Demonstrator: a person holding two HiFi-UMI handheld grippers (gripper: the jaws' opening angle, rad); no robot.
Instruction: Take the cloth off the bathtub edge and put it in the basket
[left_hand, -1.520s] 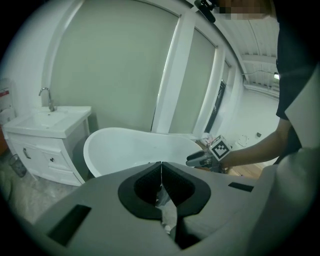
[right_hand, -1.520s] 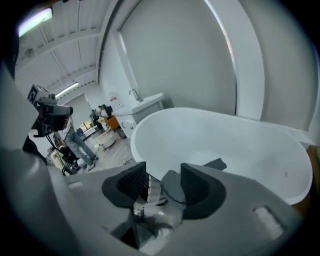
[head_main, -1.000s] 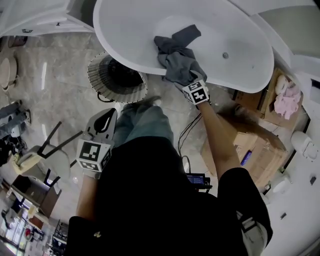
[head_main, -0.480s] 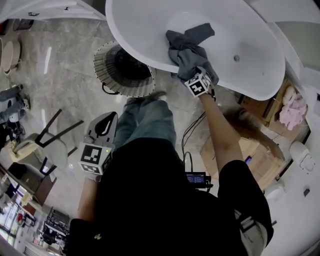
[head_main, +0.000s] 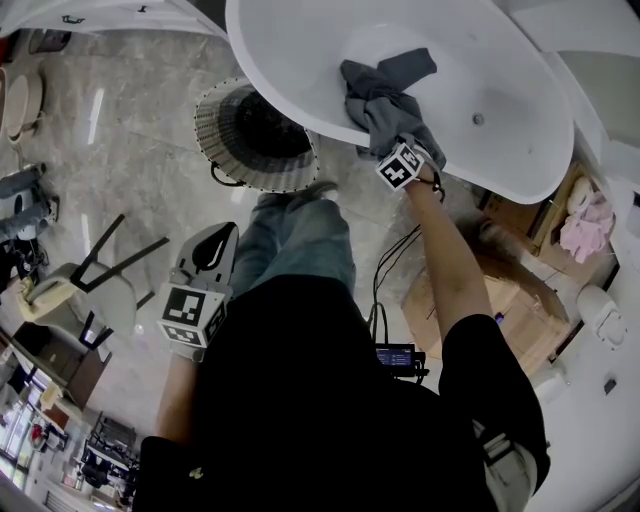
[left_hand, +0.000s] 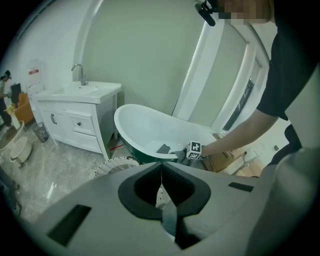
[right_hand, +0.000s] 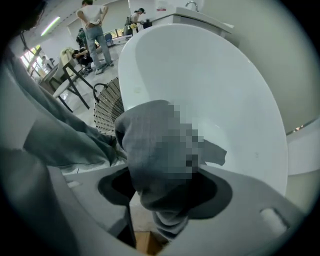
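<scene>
A dark grey cloth (head_main: 385, 100) hangs over the near rim of the white bathtub (head_main: 300, 110), part inside and part outside. My right gripper (head_main: 388, 138) is at that rim with the bunched cloth (right_hand: 155, 150) filling the space between its jaws, which are closing on it. The round wire basket (head_main: 255, 135) stands on the floor left of the tub; the right gripper view shows it (right_hand: 107, 107) beside the tub wall. My left gripper (head_main: 212, 242) hangs low by my left leg, shut and empty, pointing toward the tub (left_hand: 150, 130) and the cloth (left_hand: 167, 149).
A white vanity with a sink (left_hand: 75, 107) stands left of the tub. Cardboard boxes (head_main: 500, 300) lie on the floor to the right. A chair (head_main: 95, 290) and people (right_hand: 92, 25) are further off on the marble floor. Cables (head_main: 385, 270) trail near my feet.
My right gripper has pushed a little further onto the cloth at the tub rim and its jaws have come in around it. The left gripper has stayed put.
</scene>
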